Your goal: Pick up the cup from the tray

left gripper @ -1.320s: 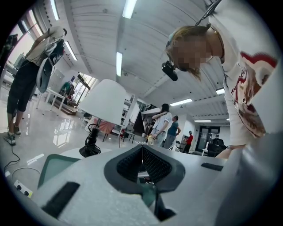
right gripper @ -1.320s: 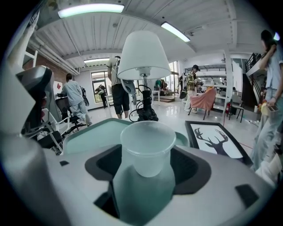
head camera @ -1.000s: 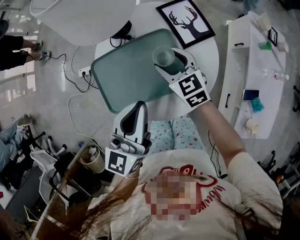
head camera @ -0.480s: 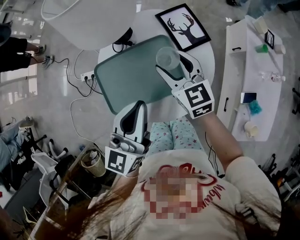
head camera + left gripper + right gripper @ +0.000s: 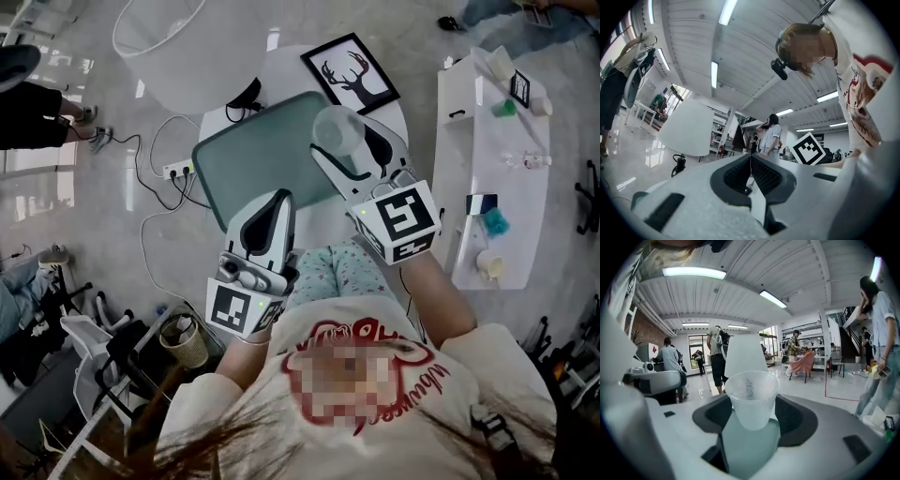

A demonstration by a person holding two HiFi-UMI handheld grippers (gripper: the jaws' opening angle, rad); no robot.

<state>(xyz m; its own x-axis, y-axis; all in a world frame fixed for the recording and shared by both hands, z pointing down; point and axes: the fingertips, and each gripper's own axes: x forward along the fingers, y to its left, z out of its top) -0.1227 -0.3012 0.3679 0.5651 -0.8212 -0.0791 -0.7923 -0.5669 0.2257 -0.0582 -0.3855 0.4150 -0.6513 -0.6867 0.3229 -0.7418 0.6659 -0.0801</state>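
Note:
A clear plastic cup (image 5: 337, 131) hangs in the air above the right end of the grey-green tray (image 5: 253, 164), held between the jaws of my right gripper (image 5: 349, 141). In the right gripper view the cup (image 5: 751, 397) sits upright between the two dark pads, its rim facing the camera, with the tray (image 5: 750, 446) below it. My left gripper (image 5: 265, 217) rests low near the tray's near edge, jaws closed together with nothing between them (image 5: 751, 174).
The tray lies on a small round white table (image 5: 398, 117) next to a framed deer picture (image 5: 349, 70). A white shelf unit (image 5: 492, 150) stands to the right, a white lampshade (image 5: 178, 47) at the back, cables and a power strip (image 5: 178, 169) on the floor at left.
My right gripper has lifted the cup off the tray and drawn it up and toward the person. The left gripper has stayed put.

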